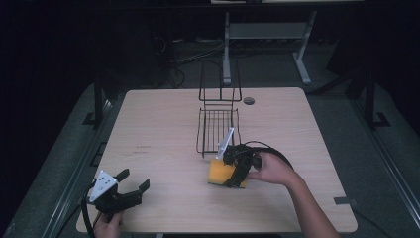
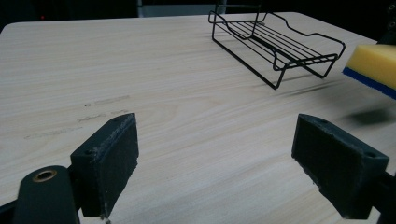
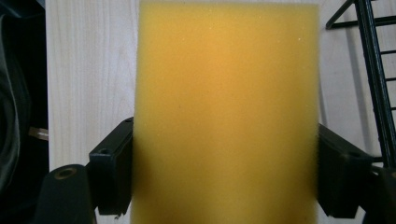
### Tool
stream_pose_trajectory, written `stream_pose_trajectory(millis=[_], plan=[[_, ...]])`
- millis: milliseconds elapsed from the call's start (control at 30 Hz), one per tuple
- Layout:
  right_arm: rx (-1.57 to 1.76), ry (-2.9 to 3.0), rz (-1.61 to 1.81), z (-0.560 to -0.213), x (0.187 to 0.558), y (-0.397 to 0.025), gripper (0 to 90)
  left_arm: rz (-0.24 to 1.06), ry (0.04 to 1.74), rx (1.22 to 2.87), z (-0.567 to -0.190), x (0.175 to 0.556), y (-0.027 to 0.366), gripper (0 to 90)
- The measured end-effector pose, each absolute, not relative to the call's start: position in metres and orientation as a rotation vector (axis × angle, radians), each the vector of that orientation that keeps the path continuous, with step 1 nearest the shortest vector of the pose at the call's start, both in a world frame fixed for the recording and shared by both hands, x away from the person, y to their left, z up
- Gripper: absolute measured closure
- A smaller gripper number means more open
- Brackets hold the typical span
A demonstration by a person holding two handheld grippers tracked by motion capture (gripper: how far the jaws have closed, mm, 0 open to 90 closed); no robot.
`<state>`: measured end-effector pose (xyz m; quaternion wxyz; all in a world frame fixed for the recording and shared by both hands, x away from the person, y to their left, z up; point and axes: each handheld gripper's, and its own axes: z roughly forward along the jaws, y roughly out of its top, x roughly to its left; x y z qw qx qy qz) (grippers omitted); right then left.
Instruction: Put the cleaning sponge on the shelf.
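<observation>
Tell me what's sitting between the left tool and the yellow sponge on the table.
Nothing: in the high view, bare wooden table separates the open left tool from the sponge, which the right tool grips. The wire rack stands farther back.

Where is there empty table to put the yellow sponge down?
The table is bare all along its far-left side, between the wire rack and the left gripper, and on the right beyond the hand. It is crowded only where the right gripper grips the sponge beside the rack.

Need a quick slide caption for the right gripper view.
Right gripper fingers clamp a yellow sponge above the wooden table, wire rack alongside.
</observation>
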<state>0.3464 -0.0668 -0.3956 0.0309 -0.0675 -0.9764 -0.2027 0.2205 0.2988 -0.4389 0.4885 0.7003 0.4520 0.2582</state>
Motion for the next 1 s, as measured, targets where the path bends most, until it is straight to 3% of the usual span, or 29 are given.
stream_pose_trajectory(millis=[1000], plan=[[-0.184,-3.014,-0.58,-0.389,0.372,-0.046,21.2,0.626,1.096,1.696,-0.438,0.22,0.299,14.0]])
